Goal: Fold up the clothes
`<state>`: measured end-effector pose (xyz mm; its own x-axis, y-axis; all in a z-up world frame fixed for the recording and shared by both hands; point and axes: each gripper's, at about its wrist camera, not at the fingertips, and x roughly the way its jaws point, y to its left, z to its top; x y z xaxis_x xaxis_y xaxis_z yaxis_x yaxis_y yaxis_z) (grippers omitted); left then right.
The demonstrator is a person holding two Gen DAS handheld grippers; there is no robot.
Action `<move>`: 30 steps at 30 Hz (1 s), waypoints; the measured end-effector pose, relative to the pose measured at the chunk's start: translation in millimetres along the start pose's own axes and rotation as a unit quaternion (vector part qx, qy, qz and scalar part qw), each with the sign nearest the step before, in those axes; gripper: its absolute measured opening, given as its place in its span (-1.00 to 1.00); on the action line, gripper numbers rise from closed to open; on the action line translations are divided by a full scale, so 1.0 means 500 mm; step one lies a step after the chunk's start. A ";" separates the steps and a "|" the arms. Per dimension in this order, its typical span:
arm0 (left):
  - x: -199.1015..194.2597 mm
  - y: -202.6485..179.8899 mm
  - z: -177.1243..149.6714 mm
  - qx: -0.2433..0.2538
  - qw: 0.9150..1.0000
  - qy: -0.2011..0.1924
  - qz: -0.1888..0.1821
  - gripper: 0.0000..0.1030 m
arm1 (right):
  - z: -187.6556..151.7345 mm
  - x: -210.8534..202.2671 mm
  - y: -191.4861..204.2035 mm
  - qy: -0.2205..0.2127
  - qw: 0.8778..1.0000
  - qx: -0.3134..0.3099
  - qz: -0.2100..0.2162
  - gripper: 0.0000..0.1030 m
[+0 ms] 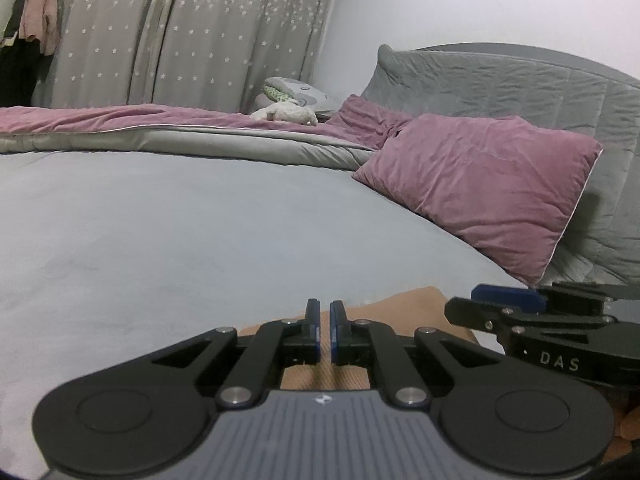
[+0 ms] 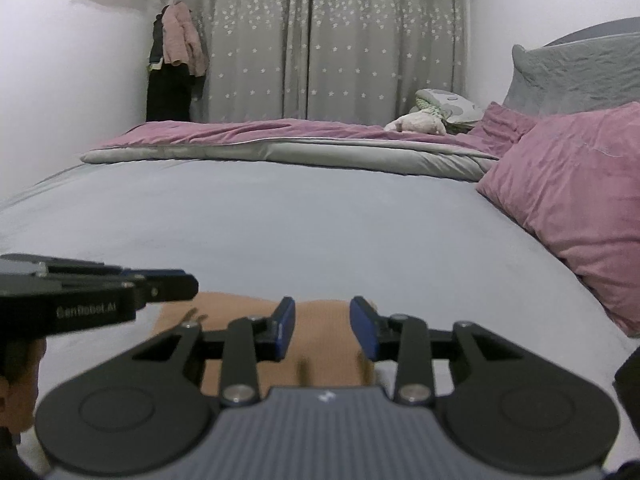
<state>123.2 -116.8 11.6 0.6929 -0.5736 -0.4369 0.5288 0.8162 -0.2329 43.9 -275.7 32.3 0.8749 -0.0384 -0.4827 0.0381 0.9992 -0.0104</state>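
Two grippers are hovering low over a tan garment (image 2: 320, 320) at the near edge of the bed (image 2: 280, 216).

The left gripper (image 1: 324, 330) is showing its jaws nearly closed, a thin gap between them, gripping nothing visible; the right gripper (image 2: 322, 328) is standing partly open and empty above the cloth. Whether the garment is lying folded or just flat is not showing. Any pinch should be catching one cloth edge cleanly, both grippers level. Lettering reads "DAS" on the right gripper, "GenRobot.AI" on the left, somewhat blurred.
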 end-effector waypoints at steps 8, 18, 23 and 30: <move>-0.015 0.010 0.005 -0.011 0.998 0.054 -0.003 -0.60 | -0.003 -0.024 -0.040 0.040 0.998 0.044 0.023 -0.12; -0.004 0.045 -0.008 -0.084 0.988 0.127 -0.028 -0.12 | -0.016 -0.003 -0.136 0.105 0.980 0.151 0.070 0.40; 0.012 0.070 -0.025 -0.133 0.981 0.137 -0.038 -0.01 | -0.043 0.031 -0.189 0.134 0.959 0.229 0.104 0.40; 0.026 0.094 -0.041 -0.167 0.974 0.143 -0.049 0.11 | -0.090 0.081 -0.244 0.159 0.928 0.307 0.139 0.40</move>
<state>147.3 -84.5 -23.0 0.4564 -0.6460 -0.6118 0.3642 0.7630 -0.5340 52.9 -398.7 -25.5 0.7095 0.3220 -0.6268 0.1860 0.7724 0.6073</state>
